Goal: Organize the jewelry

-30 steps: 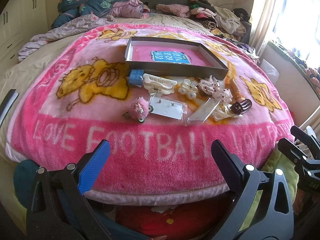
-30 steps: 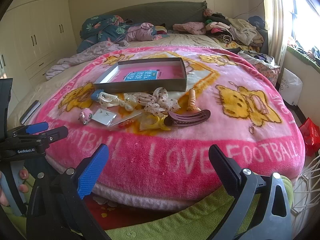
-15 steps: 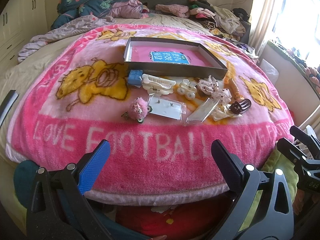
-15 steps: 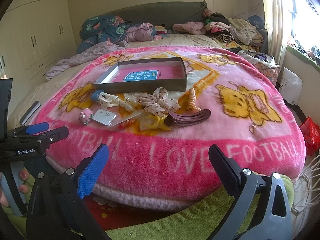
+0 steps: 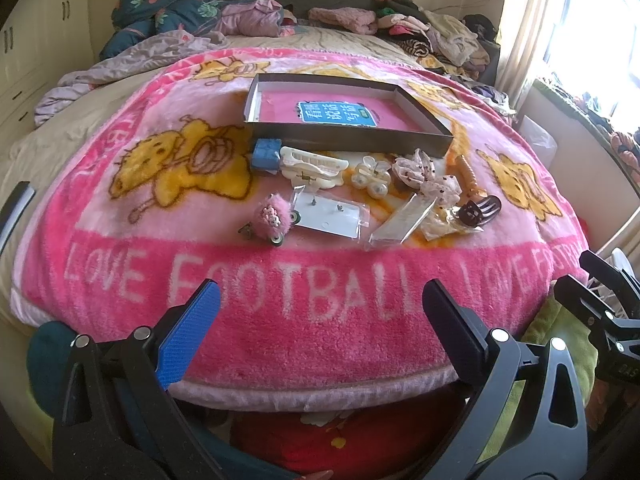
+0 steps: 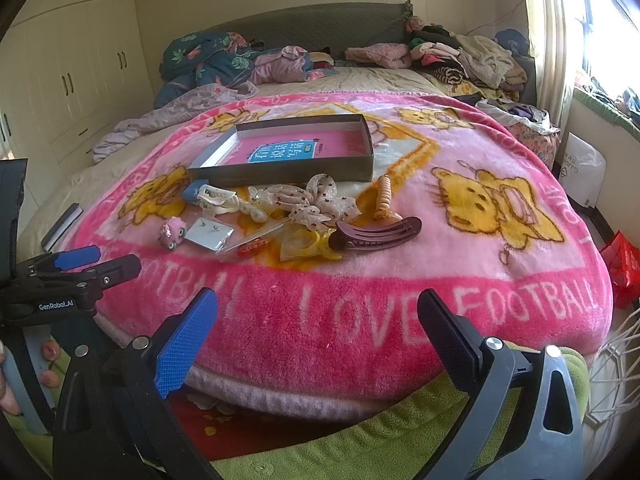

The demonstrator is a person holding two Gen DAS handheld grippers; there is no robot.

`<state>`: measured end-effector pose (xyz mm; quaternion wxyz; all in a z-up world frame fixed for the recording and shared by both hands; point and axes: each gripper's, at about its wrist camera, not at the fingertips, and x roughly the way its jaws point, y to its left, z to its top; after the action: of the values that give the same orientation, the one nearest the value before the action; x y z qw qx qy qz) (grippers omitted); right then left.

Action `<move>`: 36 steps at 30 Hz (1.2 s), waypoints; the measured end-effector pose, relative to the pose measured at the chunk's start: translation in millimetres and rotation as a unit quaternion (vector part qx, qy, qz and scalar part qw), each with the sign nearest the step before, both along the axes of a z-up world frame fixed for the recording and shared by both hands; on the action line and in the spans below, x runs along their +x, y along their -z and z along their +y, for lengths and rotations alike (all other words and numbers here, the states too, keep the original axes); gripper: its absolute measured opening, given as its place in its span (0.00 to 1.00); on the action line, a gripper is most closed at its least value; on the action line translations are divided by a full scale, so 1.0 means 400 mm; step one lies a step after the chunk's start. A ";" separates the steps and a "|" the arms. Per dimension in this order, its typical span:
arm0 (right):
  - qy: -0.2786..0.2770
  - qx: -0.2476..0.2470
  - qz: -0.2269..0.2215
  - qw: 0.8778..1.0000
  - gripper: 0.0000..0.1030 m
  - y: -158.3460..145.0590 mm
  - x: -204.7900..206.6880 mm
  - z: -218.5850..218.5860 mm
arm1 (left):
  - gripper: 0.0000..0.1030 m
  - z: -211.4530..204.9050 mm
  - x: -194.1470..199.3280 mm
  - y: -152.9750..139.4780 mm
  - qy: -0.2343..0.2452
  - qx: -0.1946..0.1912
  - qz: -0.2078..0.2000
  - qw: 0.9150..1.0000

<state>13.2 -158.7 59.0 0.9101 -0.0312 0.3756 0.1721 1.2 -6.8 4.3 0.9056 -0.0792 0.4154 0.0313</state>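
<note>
A shallow grey box (image 5: pixel 348 136) (image 6: pixel 288 170) with a pink floor lies on the pink blanket. In front of it lie hair and jewelry pieces: a blue block (image 5: pixel 264 154), a white claw clip (image 5: pixel 312 168) (image 6: pixel 218 200), a pearl piece (image 5: pixel 372 180), dotted bows (image 5: pixel 424 174) (image 6: pixel 316 200), a fluffy pink clip (image 5: pixel 274 216) (image 6: pixel 174 232), an earring card (image 5: pixel 332 218) (image 6: pixel 210 234), a brown claw clip (image 5: pixel 480 210) (image 6: pixel 380 234). My left gripper (image 5: pixel 320 316) and right gripper (image 6: pixel 316 320) are open and empty, near the bed's front edge.
The pink "LOVE FOOTBALL" blanket (image 5: pixel 320 300) covers the bed. Piled clothes and quilts (image 6: pixel 460 56) lie at the headboard. White wardrobes (image 6: pixel 72 80) stand left, a window right. The left gripper shows in the right wrist view (image 6: pixel 80 268); the right gripper shows at the left view's edge (image 5: pixel 600 280).
</note>
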 end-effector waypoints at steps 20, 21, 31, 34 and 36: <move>0.025 0.000 0.001 1.000 0.96 -0.005 0.039 -0.032 | 0.92 -0.073 0.070 0.016 0.038 0.007 0.000 0.999; 0.026 -0.001 0.000 1.000 0.96 -0.006 0.046 -0.033 | 0.92 -0.072 0.073 0.017 0.037 0.007 0.000 0.999; 0.007 -0.008 0.009 1.000 0.96 0.007 0.145 -0.025 | 0.92 -0.021 0.140 0.039 0.009 0.007 0.009 1.000; -0.003 -0.007 0.015 1.000 0.96 0.015 0.176 -0.010 | 0.92 0.009 0.161 0.051 -0.005 0.000 0.018 1.000; -0.010 -0.012 0.017 1.000 0.96 0.018 0.198 0.002 | 0.92 0.028 0.170 0.056 -0.014 0.000 0.022 1.000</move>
<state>92.3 -158.0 51.6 0.9015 -0.0432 0.3926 0.1768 69.2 4.5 -18.2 0.8959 -0.0846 0.4337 0.0455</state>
